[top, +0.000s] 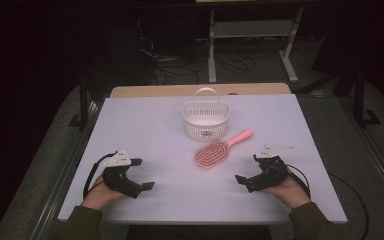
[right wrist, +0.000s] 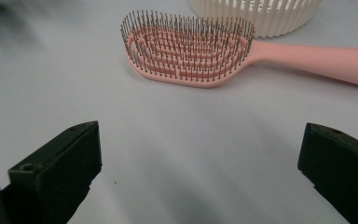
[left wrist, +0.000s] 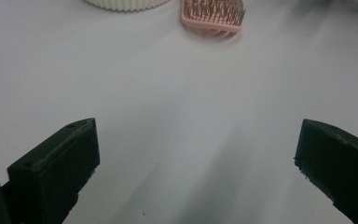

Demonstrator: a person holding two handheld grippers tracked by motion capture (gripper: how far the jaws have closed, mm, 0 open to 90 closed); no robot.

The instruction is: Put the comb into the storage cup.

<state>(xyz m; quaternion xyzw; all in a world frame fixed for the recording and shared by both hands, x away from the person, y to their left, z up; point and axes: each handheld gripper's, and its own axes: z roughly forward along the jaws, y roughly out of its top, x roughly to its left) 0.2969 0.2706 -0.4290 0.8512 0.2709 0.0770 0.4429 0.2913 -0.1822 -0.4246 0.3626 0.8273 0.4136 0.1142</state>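
A pink hairbrush (top: 219, 148) lies bristles-up on the white table (top: 150, 125), its handle pointing to the back right. Just behind it stands a white slatted basket (top: 206, 120) with a handle. My left gripper (top: 142, 174) rests near the front left of the table, open, with nothing between its jaws. My right gripper (top: 248, 169) rests near the front right, open and empty too. In the right gripper view the brush (right wrist: 191, 49) lies a short way ahead of the jaws, with the basket (right wrist: 261, 16) behind it. The left gripper view catches the brush head (left wrist: 213, 16) and basket base (left wrist: 126, 3) far ahead.
A wooden board edge (top: 200, 90) shows behind the table. Beyond it on the dark floor are cables and a white metal stand (top: 252, 35). Bare tabletop lies between the two grippers and around the brush.
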